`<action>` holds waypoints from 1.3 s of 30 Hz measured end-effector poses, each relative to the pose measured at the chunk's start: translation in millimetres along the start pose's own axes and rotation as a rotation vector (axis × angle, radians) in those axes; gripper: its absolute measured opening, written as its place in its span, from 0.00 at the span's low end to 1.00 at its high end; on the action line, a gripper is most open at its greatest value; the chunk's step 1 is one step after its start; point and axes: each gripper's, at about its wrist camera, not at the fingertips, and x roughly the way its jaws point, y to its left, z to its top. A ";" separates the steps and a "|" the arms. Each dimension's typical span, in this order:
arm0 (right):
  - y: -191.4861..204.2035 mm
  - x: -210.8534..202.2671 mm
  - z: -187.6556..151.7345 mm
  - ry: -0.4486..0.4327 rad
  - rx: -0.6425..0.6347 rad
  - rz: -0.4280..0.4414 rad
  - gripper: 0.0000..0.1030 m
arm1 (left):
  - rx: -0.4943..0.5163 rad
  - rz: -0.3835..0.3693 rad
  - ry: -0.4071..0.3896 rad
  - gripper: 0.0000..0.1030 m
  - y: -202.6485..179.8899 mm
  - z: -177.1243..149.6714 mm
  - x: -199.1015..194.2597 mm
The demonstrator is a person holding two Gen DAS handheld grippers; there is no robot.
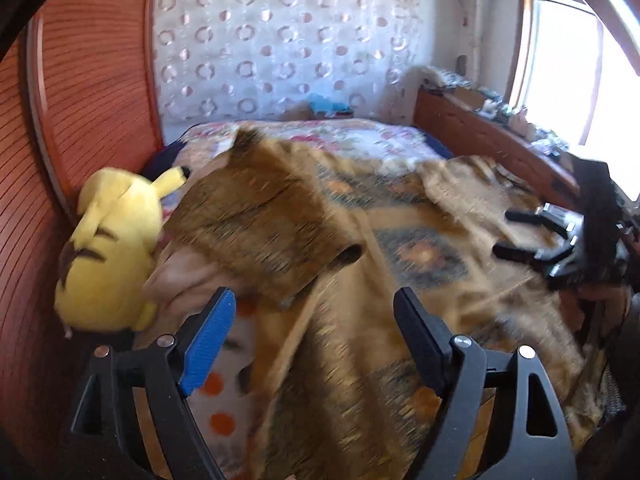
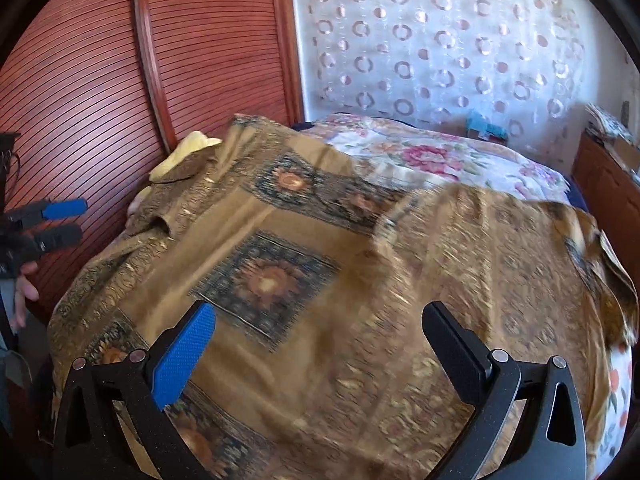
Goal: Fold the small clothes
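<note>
A brown patterned shirt (image 2: 304,280) with dark medallion squares lies spread across the bed; it also shows in the left wrist view (image 1: 360,280). Its left sleeve (image 1: 264,216) is flipped up and blurred, lying over a pink cloth. My left gripper (image 1: 316,304) is open and empty above the shirt's left side; it shows in the right wrist view (image 2: 60,220) at the far left. My right gripper (image 2: 320,320) is open and empty above the shirt's middle; it shows in the left wrist view (image 1: 516,236) at the right.
A yellow plush toy (image 1: 108,248) sits at the bed's left against the red slatted wardrobe (image 1: 80,80). A floral bedspread (image 2: 440,156) covers the far bed. A wooden bed frame edge (image 1: 480,132) with clutter runs on the right, under a bright window.
</note>
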 end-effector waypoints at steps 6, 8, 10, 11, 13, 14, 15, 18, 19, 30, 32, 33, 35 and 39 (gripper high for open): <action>31.8 29.8 37.7 0.005 -0.040 0.117 0.89 | -0.051 0.041 0.047 0.79 30.3 -29.1 5.7; 46.0 45.1 53.2 0.012 -0.051 0.156 0.82 | -0.079 0.054 0.051 0.79 41.2 -36.6 5.0; 60.7 59.9 66.3 0.025 -0.063 0.198 0.77 | -0.097 0.062 0.051 0.79 48.9 -41.3 5.2; 71.3 68.9 72.1 0.035 -0.072 0.216 0.74 | -0.107 0.066 0.051 0.79 53.1 -43.9 4.4; 89.3 83.9 81.9 0.054 -0.096 0.253 0.69 | -0.118 0.074 0.049 0.79 58.8 -48.2 2.6; 97.0 91.9 85.7 0.063 -0.108 0.268 0.66 | -0.121 0.074 0.048 0.79 59.8 -49.4 1.7; 108.4 100.5 88.4 0.076 -0.123 0.284 0.65 | -0.124 0.075 0.048 0.79 61.6 -51.6 0.8; 133.5 127.9 95.5 0.117 -0.171 0.296 0.56 | -0.138 0.076 0.048 0.79 65.8 -55.4 0.1; 139.1 138.1 97.6 0.134 -0.185 0.290 0.53 | -0.142 0.075 0.048 0.79 66.7 -56.7 -0.3; 186.6 180.4 102.4 0.180 -0.330 0.212 0.17 | -0.140 0.059 0.046 0.79 63.4 -58.3 -0.3; 184.4 176.4 104.8 0.173 -0.323 0.225 0.06 | -0.136 0.056 0.047 0.79 62.0 -58.1 0.0; 183.7 174.6 105.2 0.170 -0.326 0.222 0.06 | -0.135 0.055 0.048 0.79 61.2 -57.7 0.6; 181.4 171.9 106.2 0.158 -0.326 0.228 0.05 | -0.134 0.053 0.049 0.79 60.3 -56.9 1.4; 167.2 147.2 111.6 0.096 -0.287 0.220 0.05 | -0.128 0.045 0.044 0.79 55.4 -53.7 1.9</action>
